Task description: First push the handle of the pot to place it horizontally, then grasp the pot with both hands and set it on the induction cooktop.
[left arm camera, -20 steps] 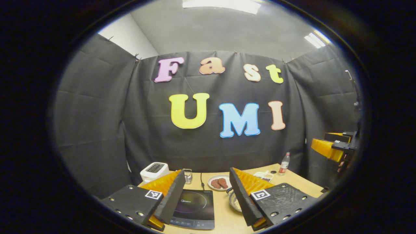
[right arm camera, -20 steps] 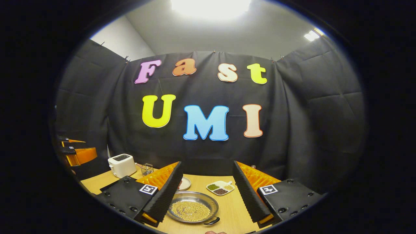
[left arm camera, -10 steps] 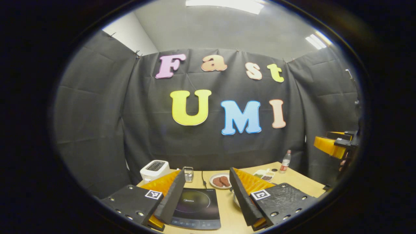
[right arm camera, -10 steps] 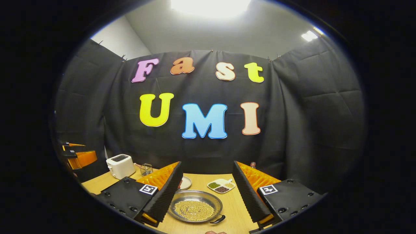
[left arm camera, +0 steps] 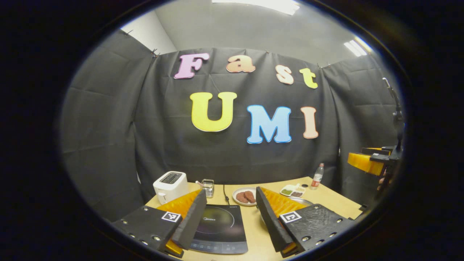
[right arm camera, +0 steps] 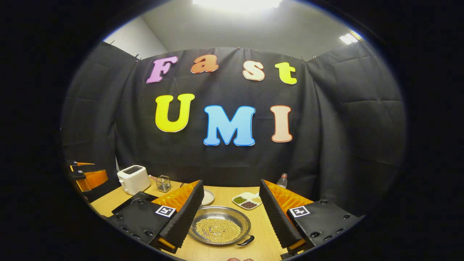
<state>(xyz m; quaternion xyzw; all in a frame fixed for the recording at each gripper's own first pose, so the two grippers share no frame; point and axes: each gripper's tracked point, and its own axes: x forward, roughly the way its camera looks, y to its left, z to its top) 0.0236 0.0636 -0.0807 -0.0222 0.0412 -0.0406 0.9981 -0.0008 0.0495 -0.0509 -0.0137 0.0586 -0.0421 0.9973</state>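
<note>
A shallow steel pot [right arm camera: 221, 229] with yellow beans in it sits on the wooden table, low in the right gripper view. Its black handle [right arm camera: 246, 241] juts from the near right rim. My right gripper [right arm camera: 230, 190] hovers open above and in front of the pot, touching nothing. In the left gripper view the black induction cooktop [left arm camera: 222, 228] lies between my open left gripper's [left arm camera: 230, 194] fingers. A sliver of the pot's rim [left arm camera: 303, 201] peeks from behind the right finger. The right gripper [left arm camera: 366, 163] hangs at that view's right edge, and the left gripper [right arm camera: 88, 177] at the other view's left edge.
A white toaster [left arm camera: 170, 185] and a wire holder [left arm camera: 208, 187] stand at the back left. A plate of brown patties [left arm camera: 245, 196], a divided dish of beans [right arm camera: 248, 202] and a small bottle [left arm camera: 317, 180] sit behind the pot and cooktop.
Both views have tipped down a little, so more of the table shows. The pot and cooktop sit higher in their views. Both grippers stay open.
</note>
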